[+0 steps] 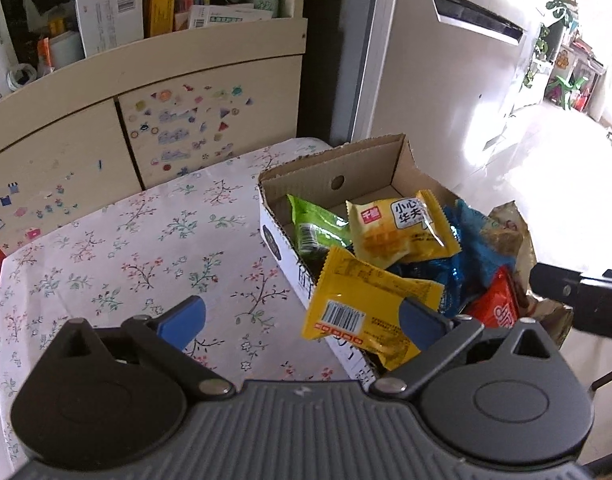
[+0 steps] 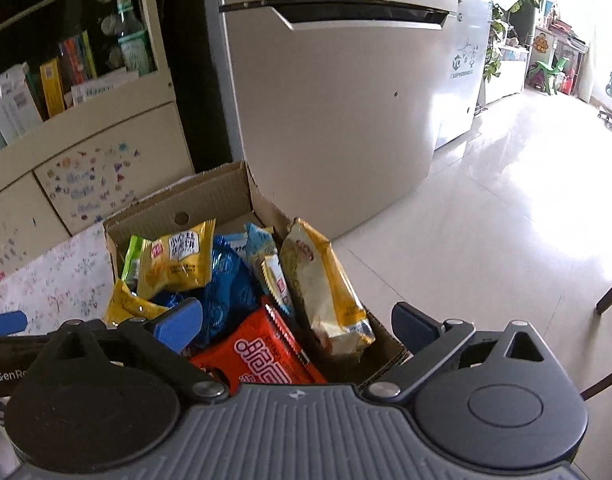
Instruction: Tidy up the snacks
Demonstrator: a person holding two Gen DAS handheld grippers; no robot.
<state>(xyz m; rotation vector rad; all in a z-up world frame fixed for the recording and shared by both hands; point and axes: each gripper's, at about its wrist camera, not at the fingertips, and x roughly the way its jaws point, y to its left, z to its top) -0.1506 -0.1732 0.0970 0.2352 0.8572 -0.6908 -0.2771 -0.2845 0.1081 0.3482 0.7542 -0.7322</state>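
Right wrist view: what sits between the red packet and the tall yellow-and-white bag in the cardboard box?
A small white-and-yellow wrapper with a red label stands wedged between the red packet and the tall yellow-and-white bag, in the right wrist view.

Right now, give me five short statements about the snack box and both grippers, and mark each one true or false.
1. The cardboard box sits on a flowered tablecloth. True.
2. The left gripper is shut on a green packet. False: its fingers are spread apart and grip nothing; the green packet lies in the box.
3. A yellow packet with a barcode hangs over the box's near wall. True.
4. The box holds only one snack. False: several packets fill it, among them a red packet and a blue packet.
5. The right gripper is open above the box. True.
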